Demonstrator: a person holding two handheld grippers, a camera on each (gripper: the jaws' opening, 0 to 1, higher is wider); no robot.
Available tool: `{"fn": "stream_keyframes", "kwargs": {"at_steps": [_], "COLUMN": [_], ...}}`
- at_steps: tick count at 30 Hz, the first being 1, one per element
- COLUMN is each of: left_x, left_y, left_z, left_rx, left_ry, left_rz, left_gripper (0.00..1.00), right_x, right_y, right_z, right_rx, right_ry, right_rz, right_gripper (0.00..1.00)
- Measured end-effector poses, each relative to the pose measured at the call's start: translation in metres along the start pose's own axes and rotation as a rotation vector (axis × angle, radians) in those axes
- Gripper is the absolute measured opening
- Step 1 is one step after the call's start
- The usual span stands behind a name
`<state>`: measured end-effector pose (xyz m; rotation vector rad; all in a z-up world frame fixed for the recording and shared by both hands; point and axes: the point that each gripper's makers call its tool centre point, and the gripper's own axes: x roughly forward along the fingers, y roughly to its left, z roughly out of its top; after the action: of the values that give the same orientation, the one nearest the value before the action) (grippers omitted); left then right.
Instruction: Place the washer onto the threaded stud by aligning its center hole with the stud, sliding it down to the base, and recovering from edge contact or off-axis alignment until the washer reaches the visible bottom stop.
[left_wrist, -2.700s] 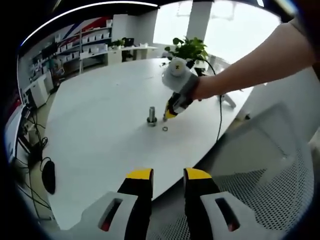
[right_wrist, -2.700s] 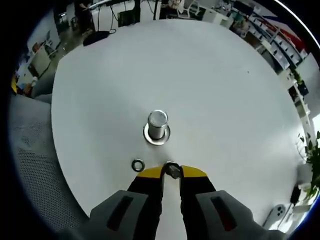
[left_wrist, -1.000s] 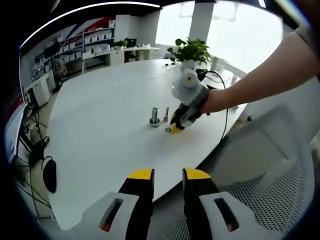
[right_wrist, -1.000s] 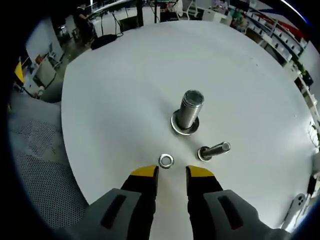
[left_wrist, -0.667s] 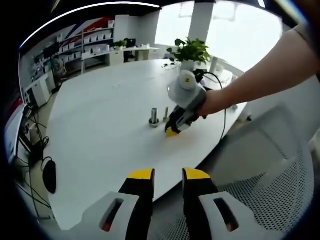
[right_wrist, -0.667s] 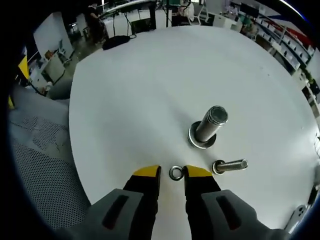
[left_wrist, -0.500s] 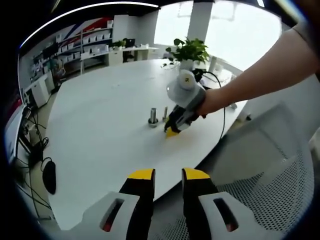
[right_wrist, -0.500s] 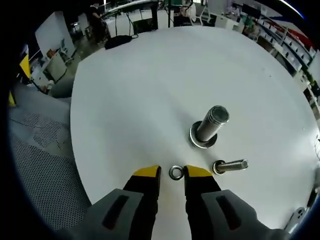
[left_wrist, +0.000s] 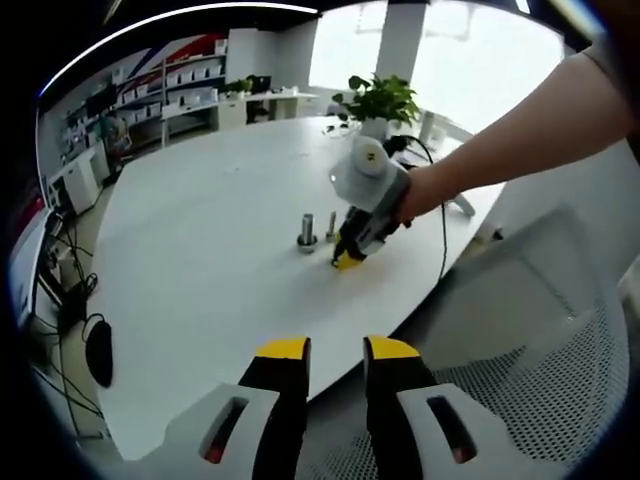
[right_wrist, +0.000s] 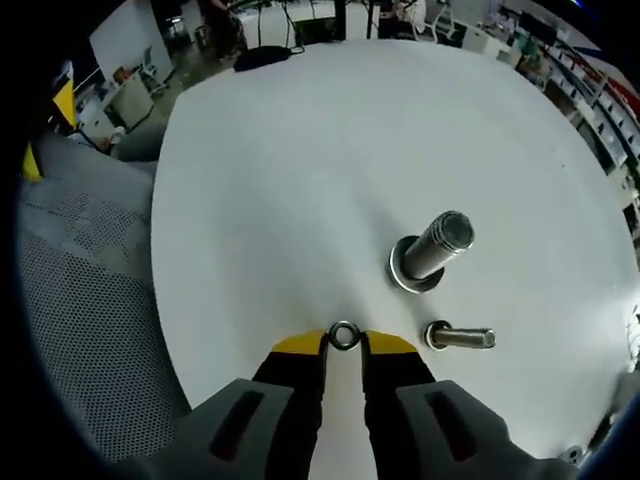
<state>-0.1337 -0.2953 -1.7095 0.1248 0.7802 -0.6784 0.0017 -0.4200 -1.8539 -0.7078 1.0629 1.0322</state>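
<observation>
On the white desk (right_wrist: 300, 150), my right gripper (right_wrist: 343, 343) has its fingers closed narrowly around the washer (right_wrist: 344, 335), just short of the upright threaded stud (right_wrist: 436, 247); a smaller bolt (right_wrist: 462, 337) stands beside it. My left gripper (left_wrist: 326, 349) hovers off the desk's edge, fingers slightly parted, holding nothing.

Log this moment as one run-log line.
phase: grasping washer | right gripper: closing around washer on table | stud: upright, bare | left gripper: open, idle

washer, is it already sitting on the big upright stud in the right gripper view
No, the washer lies on the white table between the right gripper tips, apart from the stud.
</observation>
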Motion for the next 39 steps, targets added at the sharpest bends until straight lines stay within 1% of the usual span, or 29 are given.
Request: {"fn": "stream_keyframes", "kwargs": {"at_steps": [1,3,4,5,6,7,8,10,12,14,16,18,19,20,22,23,24,25,26,29,30,31,33,34,39], "left_x": [0.0,0.0,0.001,0.001,0.001,0.001,0.001,0.001,0.001,0.001,0.0,0.0,0.0,0.0,0.0,0.0,0.0,0.0,0.0,0.0,0.0,0.0,0.0,0.0,0.001], "left_y": [0.0,0.0,-0.001,-0.001,-0.001,-0.001,-0.001,-0.001,-0.001,-0.001,-0.001,0.0,-0.001,-0.001,-0.001,-0.001,-0.001,-0.001,-0.001,-0.002,-0.002,-0.002,-0.002,-0.002,-0.003], "left_z": [0.0,-0.001,-0.001,-0.001,-0.001,-0.001,-0.001,-0.001,-0.002,-0.001,-0.002,-0.002,-0.002,-0.001,-0.001,-0.002,-0.002,-0.002,-0.002,-0.002,-0.002,-0.002,-0.001,-0.002,-0.002], "left_rx": [0.001,0.005,0.007,0.008,0.009,0.009,0.011,0.014,0.015,0.013,0.011,0.01,0.01,0.01,0.01,0.009,0.009,0.01,0.008,0.006,0.007,0.007,0.006,0.006,0.009], "left_ry": [0.001,0.007,0.009,0.01,0.01,0.009,0.009,0.012,0.015,0.013,0.013,0.013,0.011,0.009,0.009,0.01,0.011,0.01,0.008,0.008,0.009,0.008,0.008,0.009,0.013], "left_rz": [-0.001,-0.001,-0.001,-0.001,-0.001,0.0,0.0,-0.001,-0.001,0.001,0.002,0.003,0.003,0.003,0.002,0.001,0.0,0.001,0.0,-0.003,-0.004,-0.004,-0.006,-0.007,-0.008], "left_gripper": [0.19,0.19,0.19,0.19,0.19,0.19,0.19,0.19,0.19,0.19,0.19,0.19,0.19,0.19,0.19,0.19,0.19,0.19,0.19,0.19,0.19,0.19,0.19,0.19,0.19], "right_x": [0.0,0.0,0.0,0.0,0.001,0.001,0.002,0.002,0.003,0.002,0.001,0.0,0.0,-0.001,-0.003,-0.003,-0.003,-0.004,-0.004,-0.006,-0.007,-0.008,-0.014,-0.017,-0.034], "right_y": [0.0,0.0,0.002,0.003,0.004,0.004,0.004,0.005,0.006,0.006,0.007,0.007,0.006,0.006,0.007,0.007,0.007,0.005,0.005,0.005,0.005,0.007,0.006,0.005,-0.007], "right_z": [0.0,-0.001,-0.001,0.0,0.0,0.0,0.001,0.0,0.0,0.0,-0.001,-0.001,-0.001,-0.001,-0.002,-0.004,-0.004,-0.007,-0.008,-0.012,-0.015,-0.016,-0.01,-0.011,-0.013], "right_rx": [0.001,-0.031,-0.068,-0.084,-0.1,-0.104,-0.133,-0.13,-0.114,-0.089,-0.085,-0.081,-0.074,-0.054,-0.023,0.043,0.086,0.167,0.197,0.148,0.119,0.115,0.157,0.194,0.219], "right_ry": [0.008,0.055,0.097,0.12,0.157,0.168,0.198,0.249,0.274,0.292,0.282,0.245,0.216,0.172,0.121,0.09,0.066,0.048,0.038,0.055,0.078,0.076,0.013,-0.001,-0.033], "right_rz": [0.006,0.009,-0.003,-0.014,-0.025,-0.028,-0.036,-0.038,-0.044,-0.066,-0.089,-0.116,-0.132,-0.146,-0.148,-0.138,-0.128,-0.12,-0.119,-0.142,-0.148,-0.149,-0.157,-0.157,-0.178], "right_gripper": [0.15,0.15,0.15,0.15,0.15,0.15,0.15,0.15,0.15,0.15,0.14,0.14,0.14,0.14,0.14,0.14,0.14,0.14,0.14,0.14,0.14,0.14,0.14,0.14,0.14]}}
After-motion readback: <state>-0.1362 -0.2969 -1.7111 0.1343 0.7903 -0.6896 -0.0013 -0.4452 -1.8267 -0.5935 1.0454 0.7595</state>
